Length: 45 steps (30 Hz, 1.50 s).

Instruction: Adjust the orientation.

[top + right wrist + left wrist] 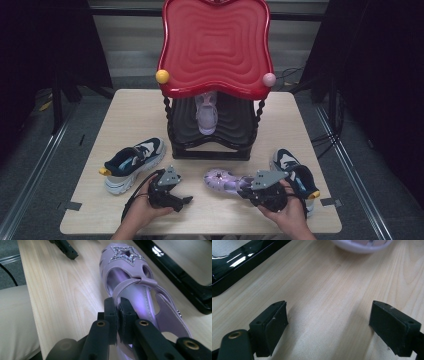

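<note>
One purple sandal lies on the table before the black-and-red shoe rack, its long axis crosswise, starred toe toward the left gripper. Right gripper is clamped on the sandal's side edge near the strap. Left gripper stands wide and empty, just beside the toe.

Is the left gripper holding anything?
No: in the left gripper view the left gripper has its jaws wide apart with just bare wooden table between them.
</note>
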Available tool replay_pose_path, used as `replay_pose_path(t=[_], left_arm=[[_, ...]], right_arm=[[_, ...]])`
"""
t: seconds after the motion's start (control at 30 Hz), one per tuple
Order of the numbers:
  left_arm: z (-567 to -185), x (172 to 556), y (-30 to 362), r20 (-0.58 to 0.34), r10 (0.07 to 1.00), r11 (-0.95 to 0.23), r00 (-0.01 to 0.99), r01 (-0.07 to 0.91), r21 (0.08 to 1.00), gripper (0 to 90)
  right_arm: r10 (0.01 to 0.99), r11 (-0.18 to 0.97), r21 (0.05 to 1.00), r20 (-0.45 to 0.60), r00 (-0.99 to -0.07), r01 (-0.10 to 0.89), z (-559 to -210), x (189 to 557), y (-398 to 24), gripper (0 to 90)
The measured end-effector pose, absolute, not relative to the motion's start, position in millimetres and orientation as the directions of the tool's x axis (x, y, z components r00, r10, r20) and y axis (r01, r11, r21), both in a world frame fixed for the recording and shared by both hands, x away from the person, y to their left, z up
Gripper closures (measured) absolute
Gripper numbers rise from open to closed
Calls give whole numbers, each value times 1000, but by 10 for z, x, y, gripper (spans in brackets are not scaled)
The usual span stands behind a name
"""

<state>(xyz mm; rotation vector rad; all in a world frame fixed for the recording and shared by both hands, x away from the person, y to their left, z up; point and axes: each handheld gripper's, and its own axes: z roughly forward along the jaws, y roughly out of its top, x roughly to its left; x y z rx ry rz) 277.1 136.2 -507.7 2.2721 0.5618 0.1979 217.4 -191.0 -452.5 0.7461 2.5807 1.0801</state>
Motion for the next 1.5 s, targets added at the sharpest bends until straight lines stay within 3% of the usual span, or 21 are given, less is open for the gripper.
replay_pose_path(t=[0.53,1.03,1.5], left_arm=[[-5077,2771,1362,-30,454,-605,891,333,723,144],[-5078,2770,1361,-31,454,-605,890,334,723,143],[-5077,2770,1362,-32,454,-605,891,334,723,144]], right_arm=[[527,587,724,-1,-850,363,-4696,2123,-1754,849],[543,540,753,29,-839,376,-4702,2090,-1875,719],[631,437,820,15,-775,371,-4530,2169,-2185,639]])
